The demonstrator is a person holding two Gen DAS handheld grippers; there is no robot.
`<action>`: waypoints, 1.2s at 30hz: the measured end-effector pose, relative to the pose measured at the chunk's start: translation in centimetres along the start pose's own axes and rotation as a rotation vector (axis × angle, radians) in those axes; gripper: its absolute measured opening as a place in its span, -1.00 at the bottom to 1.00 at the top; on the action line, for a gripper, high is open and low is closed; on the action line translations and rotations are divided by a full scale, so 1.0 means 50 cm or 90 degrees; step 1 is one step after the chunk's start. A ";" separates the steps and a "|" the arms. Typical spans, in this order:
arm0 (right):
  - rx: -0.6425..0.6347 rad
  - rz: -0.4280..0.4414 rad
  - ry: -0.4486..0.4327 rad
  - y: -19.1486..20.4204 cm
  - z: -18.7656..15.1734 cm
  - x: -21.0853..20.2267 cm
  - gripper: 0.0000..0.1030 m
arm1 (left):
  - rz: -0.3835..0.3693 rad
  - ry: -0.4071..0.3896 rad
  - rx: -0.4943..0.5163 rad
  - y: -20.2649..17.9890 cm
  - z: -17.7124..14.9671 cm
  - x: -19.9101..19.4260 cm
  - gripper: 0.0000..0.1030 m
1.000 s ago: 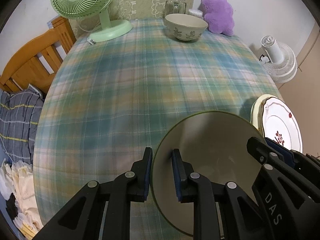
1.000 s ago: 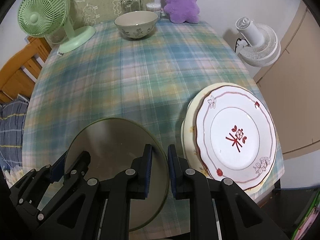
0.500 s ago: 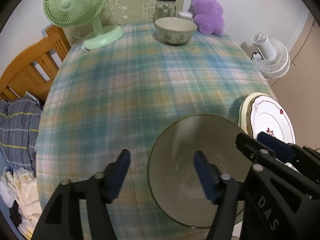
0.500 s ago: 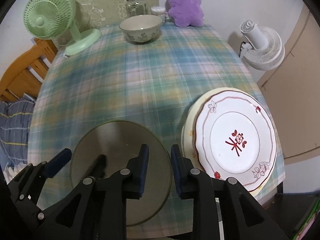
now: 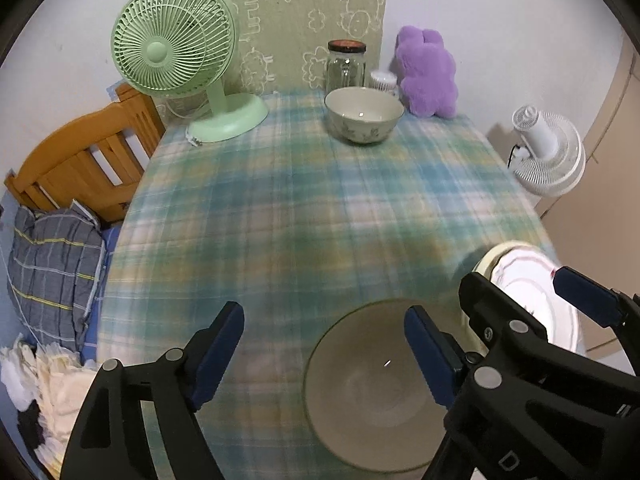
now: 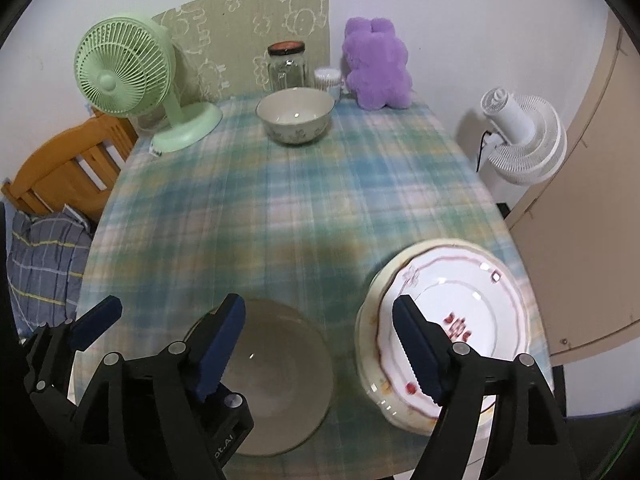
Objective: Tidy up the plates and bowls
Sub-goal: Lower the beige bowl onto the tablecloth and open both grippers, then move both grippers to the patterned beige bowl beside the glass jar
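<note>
A plain grey-green bowl (image 5: 372, 396) (image 6: 280, 380) sits upright on the plaid tablecloth near the front edge. My left gripper (image 5: 324, 354) hangs above its left rim with jaws opening: one finger over the bowl's inside, one over the cloth, neither touching. My right gripper (image 6: 318, 348) hangs above the bowl's right rim, jaws also opening, its right finger over the stack of plates (image 6: 472, 304) (image 5: 528, 280), whose top plate is white with red trim. A cream floral bowl (image 5: 364, 116) (image 6: 295, 116) stands at the far side.
At the back stand a green desk fan (image 5: 180, 52), a glass jar (image 5: 346, 65), a small white tub (image 6: 328, 78) and a purple plush toy (image 5: 428, 72). A wooden chair (image 5: 80, 160) with folded cloth stands left of the table; a white floor fan (image 6: 520, 140) stands to its right.
Both grippers were shut on the grey-green bowl's rim; both have opened and risen off it. The bowl now rests on the table.
</note>
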State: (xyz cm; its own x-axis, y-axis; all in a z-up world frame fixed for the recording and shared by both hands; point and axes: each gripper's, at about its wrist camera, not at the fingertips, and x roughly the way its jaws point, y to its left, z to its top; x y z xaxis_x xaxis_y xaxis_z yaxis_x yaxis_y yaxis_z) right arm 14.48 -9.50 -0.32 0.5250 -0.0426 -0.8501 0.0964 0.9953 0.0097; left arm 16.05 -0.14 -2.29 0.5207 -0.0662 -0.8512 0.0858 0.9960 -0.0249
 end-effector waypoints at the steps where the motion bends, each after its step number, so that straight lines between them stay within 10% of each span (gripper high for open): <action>1: -0.002 -0.002 -0.002 -0.002 0.005 -0.002 0.54 | 0.000 -0.002 -0.003 -0.004 0.008 0.000 0.62; 36: -0.086 0.133 -0.054 -0.114 0.428 0.190 0.54 | 0.143 -0.058 -0.102 -0.113 0.391 0.141 0.44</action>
State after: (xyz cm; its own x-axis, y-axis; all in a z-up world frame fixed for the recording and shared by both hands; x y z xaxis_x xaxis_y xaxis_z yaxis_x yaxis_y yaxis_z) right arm 37.00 -17.43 2.81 0.5905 0.1638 -0.7902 -0.1330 0.9855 0.1049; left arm 35.87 -7.42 2.11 0.5864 0.1594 -0.7942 -0.1719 0.9826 0.0703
